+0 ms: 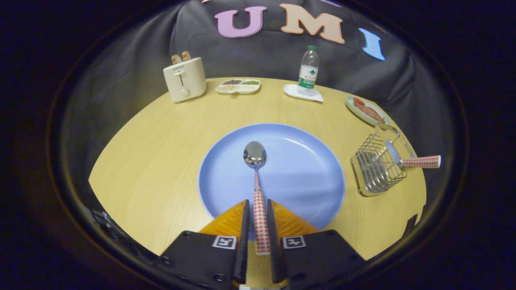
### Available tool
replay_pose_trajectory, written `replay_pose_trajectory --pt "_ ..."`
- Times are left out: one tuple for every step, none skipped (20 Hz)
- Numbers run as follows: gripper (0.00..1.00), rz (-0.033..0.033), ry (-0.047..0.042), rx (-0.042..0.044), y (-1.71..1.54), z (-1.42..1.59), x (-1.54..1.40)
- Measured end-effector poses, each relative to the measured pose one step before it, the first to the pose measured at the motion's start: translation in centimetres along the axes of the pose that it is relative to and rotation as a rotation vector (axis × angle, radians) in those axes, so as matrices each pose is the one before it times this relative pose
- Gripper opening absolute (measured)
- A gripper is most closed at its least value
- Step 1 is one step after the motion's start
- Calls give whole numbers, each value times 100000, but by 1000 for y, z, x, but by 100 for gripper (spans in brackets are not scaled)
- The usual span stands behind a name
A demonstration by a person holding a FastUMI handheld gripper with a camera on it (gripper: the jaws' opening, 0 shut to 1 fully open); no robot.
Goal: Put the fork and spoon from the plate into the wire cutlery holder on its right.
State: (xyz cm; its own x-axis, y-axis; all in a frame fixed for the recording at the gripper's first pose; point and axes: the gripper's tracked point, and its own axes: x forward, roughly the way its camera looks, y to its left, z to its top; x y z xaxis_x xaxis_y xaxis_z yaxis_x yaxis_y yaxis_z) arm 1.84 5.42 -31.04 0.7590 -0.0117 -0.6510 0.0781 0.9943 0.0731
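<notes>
1. Nearest the camera, the gripper [256,209] had its two fingers [233,223] drawn in close on either side of the spoon's checked handle, with almost no gap left; both fingers appeared to press on the handle.
2. That spoon [256,177] lay on the blue plate [306,169], its bowl pointing away from the gripper and resting near the plate's middle, its handle running back over the plate's near rim and between the fingers.
3. Right of the plate, a little apart from it, stood the wire cutlery holder [377,169] on the wooden table [153,161].
4. A fork [407,157] with the same checked handle already sat in the holder, its handle sticking out to the side away from the plate; its tines were hard to make out through the wires.
5. Beyond the plate, at the table's far edge, stood a cream toaster [184,78] with two slices in its slots.
6. Beside the toaster, still beyond the plate, lay a small divided dish [238,86].
7. Farther along that far edge, a water bottle [308,70] stood upright on a white tray [303,93].
8. Beyond the holder, a dish with some reddish food [366,109] sat near the table's rim.
</notes>
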Motion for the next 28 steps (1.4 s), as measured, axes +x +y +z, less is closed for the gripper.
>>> replay_pose_trajectory --pt "27 749 -671 365 -55 183 39" --pt "20 642 153 -361 113 16 -45" --pt "13 -30 -1052 -1084 7 221 24" --pt "12 -564 465 -1935 13 -128 95" --pt "10 -820 613 -2397 -55 29 11" --pt "8 -964 369 -1940 -144 60 -111" --pt "8 -945 1035 -1290 -148 94 -87" --pt "8 -630 1018 -740 79 54 -271" --pt "8 -358 1667 -18 46 158 -399" --pt "8 -1059 1983 126 -117 -45 -511" --pt "8 -2600 1995 226 -408 112 -738" --pt "8 -2661 1638 790 -484 179 -742" --pt "8 -2006 1984 1857 -299 230 -901" --pt "8 -1487 2326 1854 -58 73 -824" --pt "8 -1752 2886 1635 -239 87 -890" --pt "8 -1413 2435 1087 -213 232 -808" --pt "8 -1871 2073 436 -348 312 -754" --pt "8 -2730 2195 0 -582 333 -711" --pt "8 -2710 3166 -63 -637 125 -617" --pt "8 -2363 3454 881 -659 -77 -657" --pt "8 -1754 3469 2465 -599 -16 -560" --pt "8 -685 3295 3843 -419 -22 -536" --pt "8 -251 3197 4772 -423 -15 -472" --pt "8 -472 2805 5001 -574 108 -326" --pt "8 -604 2231 4503 -564 277 -475" --pt "8 -905 1387 3883 -668 511 -464" --pt "8 -1024 889 3234 -696 788 -430" --pt "8 -1390 1018 3016 -883 668 -247"
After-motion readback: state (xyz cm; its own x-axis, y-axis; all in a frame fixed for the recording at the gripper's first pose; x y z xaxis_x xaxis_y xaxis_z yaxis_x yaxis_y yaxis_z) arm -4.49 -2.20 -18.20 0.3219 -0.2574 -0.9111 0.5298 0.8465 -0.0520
